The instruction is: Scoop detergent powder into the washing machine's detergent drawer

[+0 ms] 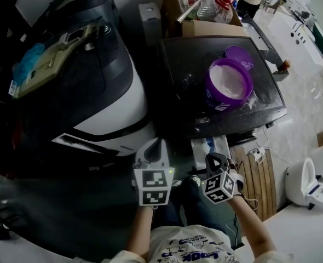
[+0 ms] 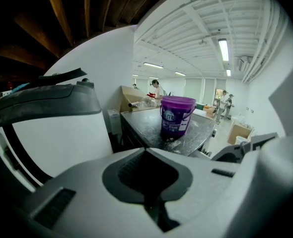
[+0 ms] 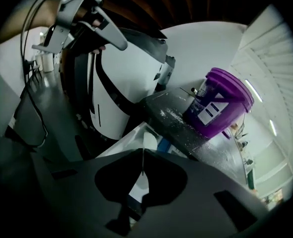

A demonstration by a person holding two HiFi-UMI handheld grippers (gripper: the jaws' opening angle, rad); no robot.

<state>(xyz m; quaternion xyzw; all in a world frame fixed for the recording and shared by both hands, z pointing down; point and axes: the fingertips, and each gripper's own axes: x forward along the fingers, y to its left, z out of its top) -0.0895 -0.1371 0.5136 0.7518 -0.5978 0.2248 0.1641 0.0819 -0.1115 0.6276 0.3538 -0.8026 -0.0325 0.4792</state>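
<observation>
Purple tub (image 1: pixel 229 85) beyond right tool (image 1: pixel 213 159)

An open cardboard box (image 1: pixel 211 28) stands at the far wall and holds a clear jar with a red lid (image 1: pixel 223 3). At the left is a large rounded white-and-black housing (image 1: pixel 109 111) with a blue cloth (image 1: pixel 27 59) lying on its upper part. A slatted wooden panel (image 1: pixel 257 182) lies on the floor at the right. Near it stand two white moulded units (image 1: pixel 306 182). A long white counter (image 1: pixel 298 34) runs along the far right. Ceiling light strips (image 2: pixel 223 49) are lit.
</observation>
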